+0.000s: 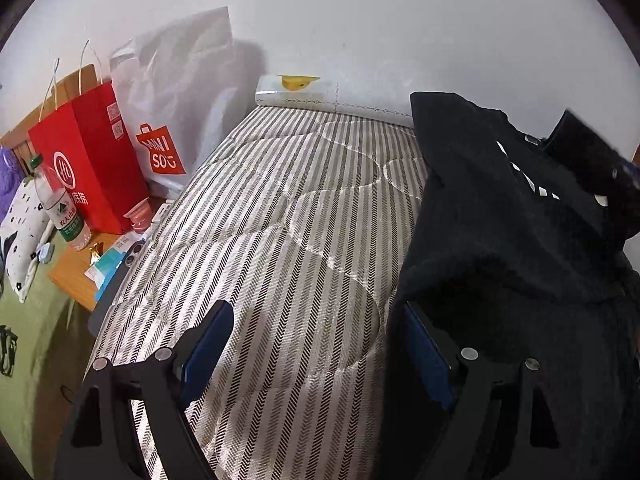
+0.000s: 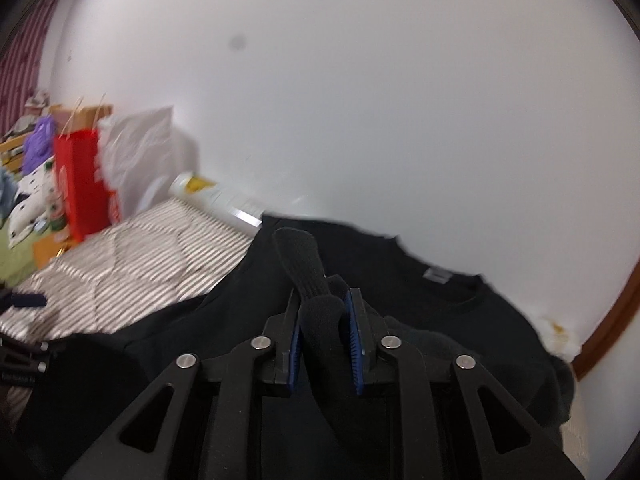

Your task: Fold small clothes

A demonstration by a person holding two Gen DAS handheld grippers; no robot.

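A black sweatshirt [image 1: 500,216] with white lettering is lifted at the right of the left wrist view, above the striped quilted mattress [image 1: 280,220]. My left gripper [image 1: 320,328] is open and empty, its right finger against the hanging black cloth. In the right wrist view my right gripper [image 2: 325,312] is shut on a ribbed black cuff [image 2: 304,268] of the sweatshirt [image 2: 440,320], which lies spread below with its neck label toward the wall. The right gripper also shows at the right edge of the left wrist view [image 1: 592,160].
A red paper bag [image 1: 88,168] and a white Miniso bag [image 1: 168,120] stand at the mattress's left edge. A water bottle [image 1: 60,208] and small items sit on a wooden board [image 1: 76,276]. A rolled white pad [image 1: 320,96] lies along the wall.
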